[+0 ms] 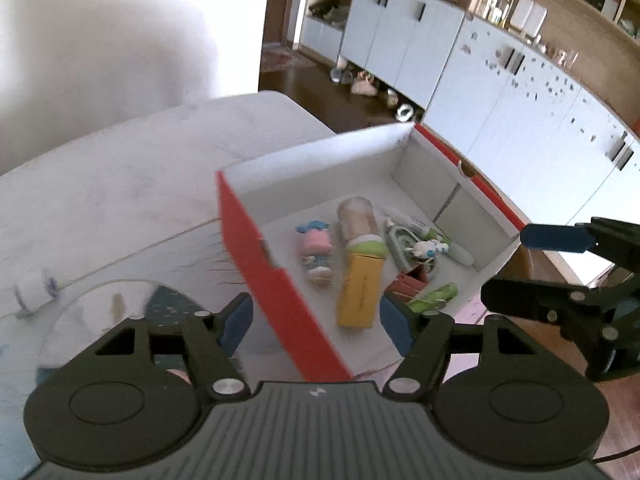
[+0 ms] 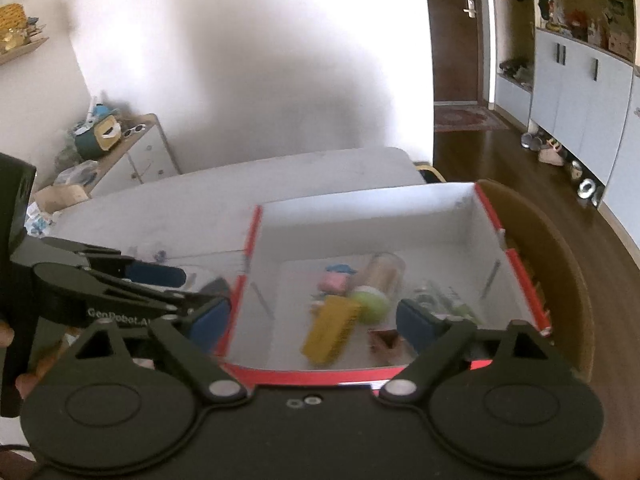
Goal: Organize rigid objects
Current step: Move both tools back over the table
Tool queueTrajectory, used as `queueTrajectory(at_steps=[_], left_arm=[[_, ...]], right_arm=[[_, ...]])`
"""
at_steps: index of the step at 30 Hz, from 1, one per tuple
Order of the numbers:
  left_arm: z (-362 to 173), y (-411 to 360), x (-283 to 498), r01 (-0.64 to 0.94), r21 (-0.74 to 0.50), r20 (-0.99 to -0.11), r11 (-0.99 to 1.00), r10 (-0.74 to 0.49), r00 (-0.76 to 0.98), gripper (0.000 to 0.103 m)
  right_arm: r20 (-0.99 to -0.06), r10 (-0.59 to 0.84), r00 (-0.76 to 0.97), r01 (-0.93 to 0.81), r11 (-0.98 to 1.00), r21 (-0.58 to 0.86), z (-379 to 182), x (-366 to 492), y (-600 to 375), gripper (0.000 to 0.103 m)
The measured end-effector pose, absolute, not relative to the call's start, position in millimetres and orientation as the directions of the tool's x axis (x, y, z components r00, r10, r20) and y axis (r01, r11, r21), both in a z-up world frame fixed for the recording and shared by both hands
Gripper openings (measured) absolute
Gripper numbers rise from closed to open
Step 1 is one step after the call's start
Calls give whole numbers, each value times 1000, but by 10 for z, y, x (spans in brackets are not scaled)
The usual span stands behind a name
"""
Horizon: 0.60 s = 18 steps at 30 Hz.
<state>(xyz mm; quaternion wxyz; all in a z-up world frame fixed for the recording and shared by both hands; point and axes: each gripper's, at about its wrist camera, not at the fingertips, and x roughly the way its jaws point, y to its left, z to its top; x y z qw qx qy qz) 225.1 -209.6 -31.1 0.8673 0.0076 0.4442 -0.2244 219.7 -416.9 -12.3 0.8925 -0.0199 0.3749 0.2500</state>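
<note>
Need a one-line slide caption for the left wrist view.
Open left tool straddles the red wall of a white-lined box holding a yellow box and small toys; right tool hovers nearby.

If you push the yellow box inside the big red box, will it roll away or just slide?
The yellow box looks flat-sided and lies on its long side, so it would probably slide, not roll. It seems stiff, likely keeping its shape. The capped tube touching its end looks round and might roll if bumped.
</note>
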Motion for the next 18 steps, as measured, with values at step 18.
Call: queueTrajectory(at_steps=[18], left_arm=[[-156,-697,2003,362,-140,-699,922,-351,623,83]], right_arm=[[-701,469,537,-497,848,186,-338,1646,-3029,99]])
